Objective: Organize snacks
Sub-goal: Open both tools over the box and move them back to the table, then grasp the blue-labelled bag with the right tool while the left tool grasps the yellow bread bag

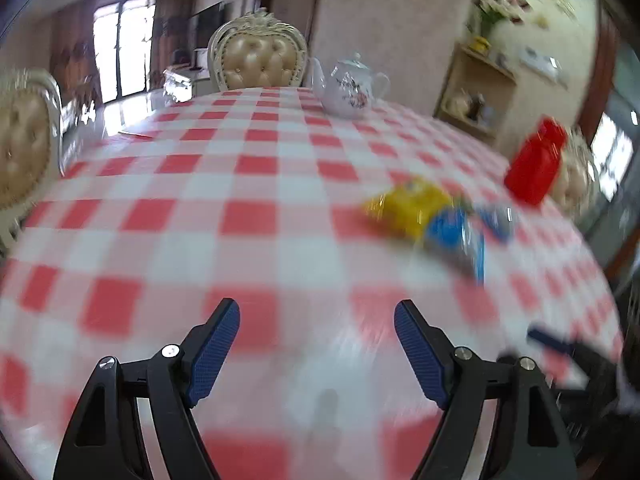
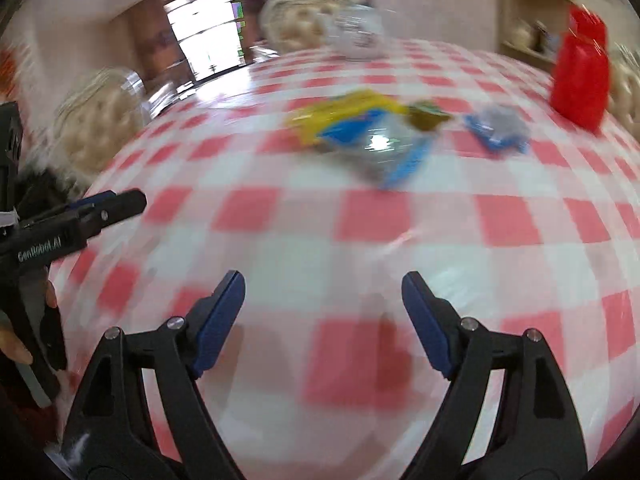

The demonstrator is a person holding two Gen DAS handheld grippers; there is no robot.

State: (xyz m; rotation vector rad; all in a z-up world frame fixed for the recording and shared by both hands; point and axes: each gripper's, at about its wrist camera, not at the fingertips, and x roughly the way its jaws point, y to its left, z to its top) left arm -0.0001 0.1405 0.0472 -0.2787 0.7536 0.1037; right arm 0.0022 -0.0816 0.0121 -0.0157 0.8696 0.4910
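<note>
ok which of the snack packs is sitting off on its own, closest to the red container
The small blue pack. It lies apart on the checked cloth, nearest the red container, while the yellow pack and the larger blue-and-clear pack overlap in a pile.

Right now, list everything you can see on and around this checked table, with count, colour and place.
Checked tablecloth: one, red and white, covering the table.
Yellow snack packet: one, mid-table, under the blue packet's edge.
Blue and clear snack packet: one, overlapping the yellow one.
Small blue packet: one, right of the pile, apart.
Red plastic container: one, upright, far right.
Floral white teapot: one, far edge.
Cream tufted chairs: at least two, around the table.
Wooden shelf: one, against the wall.
Left gripper: black, blue pads, open, empty.
Right gripper: same, open, empty.
</note>
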